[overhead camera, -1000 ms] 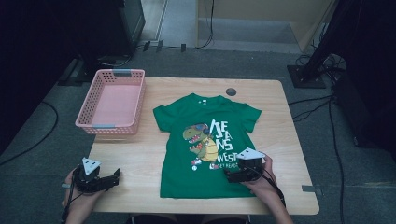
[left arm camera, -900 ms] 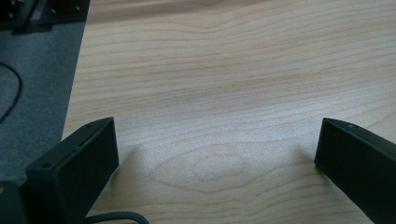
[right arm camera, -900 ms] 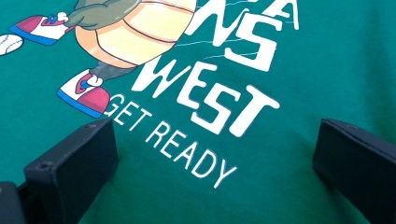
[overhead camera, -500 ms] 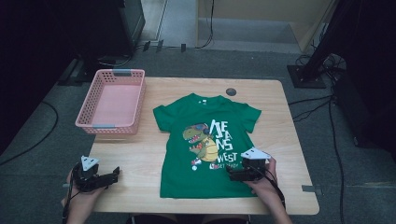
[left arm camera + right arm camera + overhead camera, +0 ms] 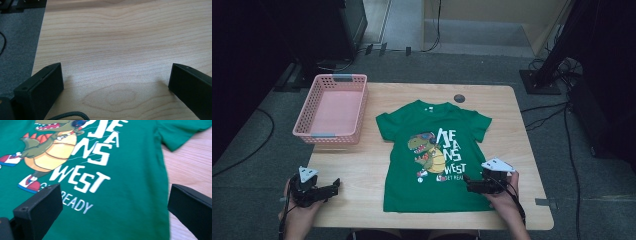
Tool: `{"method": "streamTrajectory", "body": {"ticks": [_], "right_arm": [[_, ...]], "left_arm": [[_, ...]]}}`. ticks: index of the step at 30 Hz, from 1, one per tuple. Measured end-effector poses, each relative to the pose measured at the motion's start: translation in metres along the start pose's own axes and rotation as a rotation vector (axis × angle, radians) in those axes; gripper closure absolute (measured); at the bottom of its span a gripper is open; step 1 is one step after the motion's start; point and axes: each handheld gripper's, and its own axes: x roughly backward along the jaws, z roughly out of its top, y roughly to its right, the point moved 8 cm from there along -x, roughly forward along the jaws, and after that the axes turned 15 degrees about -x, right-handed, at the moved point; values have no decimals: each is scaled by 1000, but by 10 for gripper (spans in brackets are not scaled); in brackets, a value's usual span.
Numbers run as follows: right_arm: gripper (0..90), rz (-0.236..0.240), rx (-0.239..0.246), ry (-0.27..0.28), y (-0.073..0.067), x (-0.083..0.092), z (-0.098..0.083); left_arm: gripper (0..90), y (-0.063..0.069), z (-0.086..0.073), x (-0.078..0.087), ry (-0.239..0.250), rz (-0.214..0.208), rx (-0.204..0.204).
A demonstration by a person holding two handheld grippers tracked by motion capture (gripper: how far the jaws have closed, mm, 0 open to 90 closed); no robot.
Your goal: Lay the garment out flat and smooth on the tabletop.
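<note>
High view: green dinosaur T-shirt [image 5: 437, 155] flat; right gripper [image 5: 472, 184] wide apart, empty

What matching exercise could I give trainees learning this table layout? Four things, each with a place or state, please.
Things:
1. basket
2. T-shirt
3. left gripper
4. right gripper

Places or states:
A. open over the lower right part of the green cloth
B. lying flat, print up, mid-table
C. open over bare wood at the near left corner
D. pink, at the table's far left edge

Pairs: 1-D, 2-B, 3-C, 4-A
</note>
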Motion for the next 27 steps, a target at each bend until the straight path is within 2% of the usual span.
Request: {"method": "streamTrajectory", "body": {"ticks": [27], "right_arm": [[0, -79, -70, 30, 43, 13, 2]], "left_arm": [[1, 0, 0, 0, -1, 0, 0]]}}
